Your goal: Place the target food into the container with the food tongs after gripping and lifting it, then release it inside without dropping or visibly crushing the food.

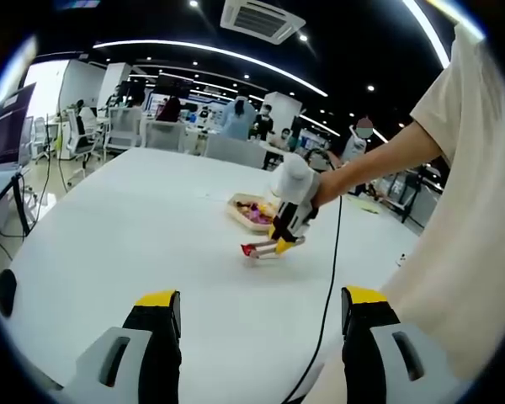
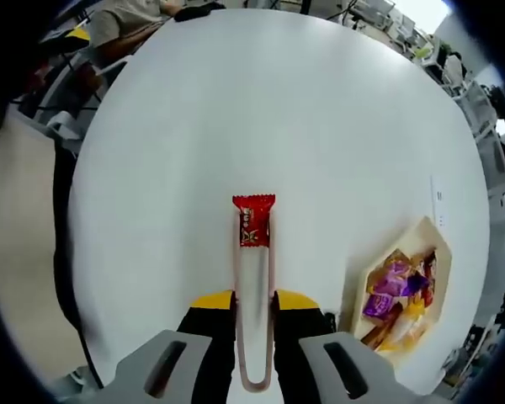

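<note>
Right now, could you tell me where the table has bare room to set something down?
Most of the white table is bare: the wide stretch beyond the red candy held in the tongs, and the side away from the tray. It is crowded only at the tray, full of wrapped snacks, close beside the right gripper.

A white counter (image 1: 135,210) spreads ahead of the jaws. A black cable (image 1: 330,278) trails across it between them. Far beyond stand chairs (image 1: 164,135), a monitor (image 1: 2,126) at left, seated people (image 1: 236,116) and a ceiling vent (image 1: 261,18).
</note>
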{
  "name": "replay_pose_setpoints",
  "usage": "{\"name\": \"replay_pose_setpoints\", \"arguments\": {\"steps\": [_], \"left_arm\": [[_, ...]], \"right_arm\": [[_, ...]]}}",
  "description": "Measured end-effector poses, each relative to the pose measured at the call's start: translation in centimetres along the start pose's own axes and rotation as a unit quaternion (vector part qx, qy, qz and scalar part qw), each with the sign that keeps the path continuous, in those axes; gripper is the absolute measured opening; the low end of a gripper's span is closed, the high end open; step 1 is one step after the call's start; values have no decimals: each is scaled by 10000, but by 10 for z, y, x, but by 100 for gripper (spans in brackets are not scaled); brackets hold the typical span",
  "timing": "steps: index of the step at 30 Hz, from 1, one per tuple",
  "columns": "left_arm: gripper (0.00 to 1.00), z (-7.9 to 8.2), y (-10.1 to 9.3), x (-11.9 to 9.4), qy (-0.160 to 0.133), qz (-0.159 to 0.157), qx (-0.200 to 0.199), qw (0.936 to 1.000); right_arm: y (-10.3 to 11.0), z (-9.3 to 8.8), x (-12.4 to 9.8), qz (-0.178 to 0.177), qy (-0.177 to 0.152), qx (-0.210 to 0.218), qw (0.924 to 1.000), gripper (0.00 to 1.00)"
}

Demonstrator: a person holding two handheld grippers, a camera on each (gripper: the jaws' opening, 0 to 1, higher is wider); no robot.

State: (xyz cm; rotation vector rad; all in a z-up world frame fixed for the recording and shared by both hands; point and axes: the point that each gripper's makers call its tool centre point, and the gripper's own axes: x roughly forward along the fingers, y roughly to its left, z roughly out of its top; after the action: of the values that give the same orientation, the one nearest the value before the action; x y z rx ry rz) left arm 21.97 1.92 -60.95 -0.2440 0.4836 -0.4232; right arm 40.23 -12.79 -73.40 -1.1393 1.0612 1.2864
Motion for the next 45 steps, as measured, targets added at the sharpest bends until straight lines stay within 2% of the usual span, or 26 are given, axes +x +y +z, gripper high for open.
{"name": "replay_pose_setpoints", "arguments": {"steps": [18, 28, 39, 45], "left_arm": [[77, 3, -7, 1, 4, -53, 117, 9999], [77, 6, -12, 6, 29, -168, 204, 9996], [77, 3, -14, 5, 73, -156, 175, 9997], [77, 4, -14, 7, 89, -173, 197, 9996]], "right_arm": [[-20, -2, -23, -268, -184, 113, 9994, 15], [-39, -14, -34, -425, -129, 184, 9988, 14], [-65, -17, -48, -631, -302, 514, 9962, 14], [-82, -28, -56, -769, -373, 794, 9932, 14]]}}
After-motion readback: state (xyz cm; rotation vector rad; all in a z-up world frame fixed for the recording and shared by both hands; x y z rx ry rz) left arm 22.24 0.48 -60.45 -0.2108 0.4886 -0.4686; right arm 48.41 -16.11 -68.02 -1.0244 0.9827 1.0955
